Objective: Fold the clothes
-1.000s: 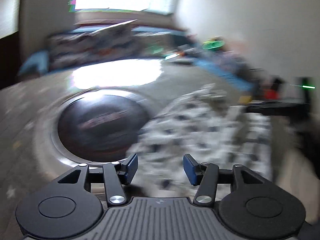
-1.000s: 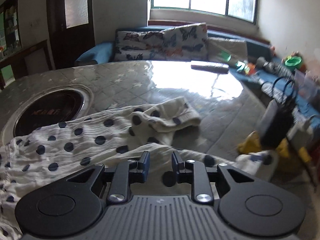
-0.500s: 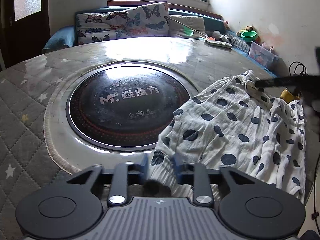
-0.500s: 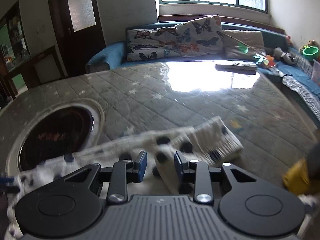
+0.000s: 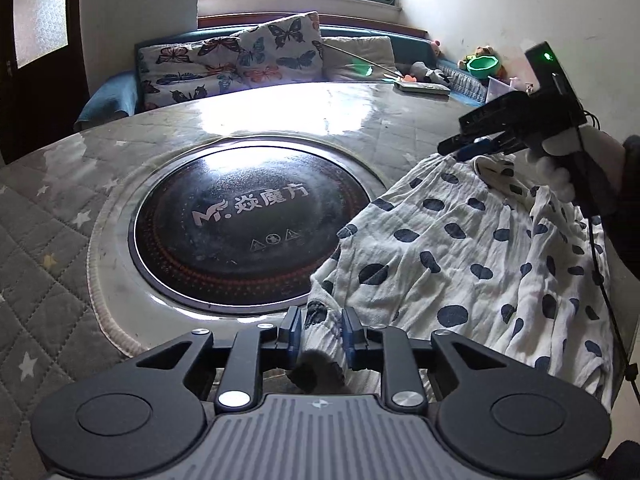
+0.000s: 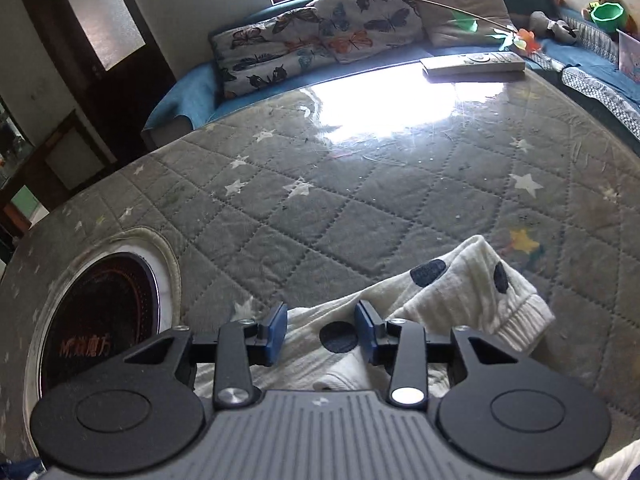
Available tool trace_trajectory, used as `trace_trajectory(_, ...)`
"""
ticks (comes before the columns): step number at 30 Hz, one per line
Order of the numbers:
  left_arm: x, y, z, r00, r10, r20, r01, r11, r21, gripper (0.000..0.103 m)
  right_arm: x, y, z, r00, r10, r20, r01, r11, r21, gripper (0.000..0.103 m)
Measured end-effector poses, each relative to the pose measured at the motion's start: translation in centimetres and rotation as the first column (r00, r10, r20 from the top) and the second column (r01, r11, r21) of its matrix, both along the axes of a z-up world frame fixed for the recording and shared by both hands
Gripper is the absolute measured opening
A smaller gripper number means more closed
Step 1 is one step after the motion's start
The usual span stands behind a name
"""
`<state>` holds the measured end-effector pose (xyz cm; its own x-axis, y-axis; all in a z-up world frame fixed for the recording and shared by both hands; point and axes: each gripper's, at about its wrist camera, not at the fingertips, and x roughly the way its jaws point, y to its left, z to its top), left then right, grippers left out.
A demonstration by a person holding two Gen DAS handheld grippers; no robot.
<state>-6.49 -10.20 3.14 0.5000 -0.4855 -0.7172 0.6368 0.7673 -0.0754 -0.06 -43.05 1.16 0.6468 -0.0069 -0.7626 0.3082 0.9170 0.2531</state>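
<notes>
Pinching a gathered hem, the left tool (image 5: 319, 334); right tool (image 6: 321, 330) spread over white, navy-dotted crinkled garment (image 5: 472, 256).

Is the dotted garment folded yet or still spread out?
Spread, not folded. The garment lies open in one wrinkled layer beside the burner, stretched between the left gripper and right gripper.

So the garment (image 5: 472, 256) is a white crinkly cotton thing covered in dark navy polka dots. It's spread out, rumpled, over the right side of the counter (image 5: 60, 240), with one edge lapping onto the rim of the round dark inset. The near corner is bunched up into gathered pleats. From the right wrist view, a ribbed cuff (image 6: 520, 320) sticks out flat on the quilted cover.
</notes>
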Motion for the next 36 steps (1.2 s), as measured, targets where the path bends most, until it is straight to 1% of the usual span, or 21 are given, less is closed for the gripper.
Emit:
trace_trajectory(2,-0.2,0.0,0.0,1.0,-0.003,0.008,0.003,1.0,0.001,0.017,0.5,0.8,0.0,1.0,0.002,-0.017,-0.003,0.999,-0.051,0.025)
trace_trajectory(3,-0.3,0.0,0.0,1.0,-0.003,0.013,0.003,1.0,0.001,0.015,0.8,1.3,0.0,1.0,0.004,-0.025,-0.006,0.996,-0.084,0.023)
trace_trajectory(4,-0.3,0.1,0.1,1.0,-0.001,0.017,0.001,1.0,0.0,0.014,1.0,1.7,0.0,1.0,0.007,-0.028,-0.01,0.995,-0.1,0.019)
trace_trajectory(5,-0.4,0.2,0.2,1.0,0.003,0.02,-0.003,1.0,-0.002,0.013,1.2,2.0,0.0,1.0,0.01,-0.029,-0.013,0.994,-0.108,0.012)
trace_trajectory(6,-0.5,0.3,0.3,1.0,0.008,0.026,-0.008,1.0,-0.004,0.013,1.6,2.3,0.0,1.0,0.013,-0.026,-0.016,0.994,-0.106,0.009)
trace_trajectory(8,-0.7,0.8,0.5,0.999,0.023,0.038,-0.023,1.0,-0.001,0.013,2.5,2.9,0.0,1.0,0.024,-0.017,-0.025,0.996,-0.083,0.007)
trace_trajectory(13,-0.9,2.2,1.0,0.994,0.083,0.07,-0.084,0.996,0.017,0.012,5.8,6.0,0.0,0.997,0.079,-0.002,-0.079,0.993,-0.092,0.006)
trace_trajectory(17,-0.9,4.1,1.3,0.986,0.151,0.07,-0.152,0.988,0.013,0.012,8.9,9.3,0.0,0.991,0.135,0.016,-0.133,0.987,-0.094,0.006)
trace_trajectory(21,-1.1,6.2,1.7,0.968,0.239,0.077,-0.24,0.971,0.007,0.012,12.0,13.1,-0.1,0.978,0.208,0.034,-0.204,0.974,-0.096,0.006)
trace_trajectory(24,-1.4,7.9,2.0,0.947,0.309,0.084,-0.31,0.951,0.004,0.012,14.2,16.1,-0.5,0.967,0.25,0.046,-0.245,0.965,-0.097,0.006)
trace_trajectory(26,-1.8,8.9,2.2,0.933,0.351,0.087,-0.352,0.936,0.001,0.012,15.6,18.6,-0.7,0.952,0.299,0.065,-0.292,0.951,-0.101,0.006)
trace_trajectory(28,-2.3,9.8,2.4,0.918,0.387,0.089,-0.389,0.921,0.007,0.012,16.8,20.9,-0.9,0.933,0.352,0.075,-0.346,0.935,-0.082,0.006)
trace_trajectory(30,-2.9,10.6,2.5,0.906,0.414,0.089,-0.417,0.909,0.02,0.012,17.5,22.9,-0.9,0.905,0.417,0.083,-0.414,0.909,-0.056,0.006)
trace_trajectory(32,-3.4,11.2,2.4,0.903,0.421,0.084,-0.425,0.905,0.03,0.013,17.4,24.1,-0.5,0.881,0.463,0.095,-0.461,0.887,-0.042,0.008)
trace_trajectory(34,-3.8,11.7,2.4,0.9,0.43,0.075,-0.433,0.9,0.04,0.016,16.8,24.7,0.5,0.856,0.503,0.12,-0.504,0.864,-0.026,0.012)
trace_trajectory(36,-3.9,12.0,2.5,0.898,0.436,0.068,-0.439,0.898,0.042,0.02,15.8,24.0,1.9,0.838,0.526,0.146,-0.529,0.848,-0.017,0.013)
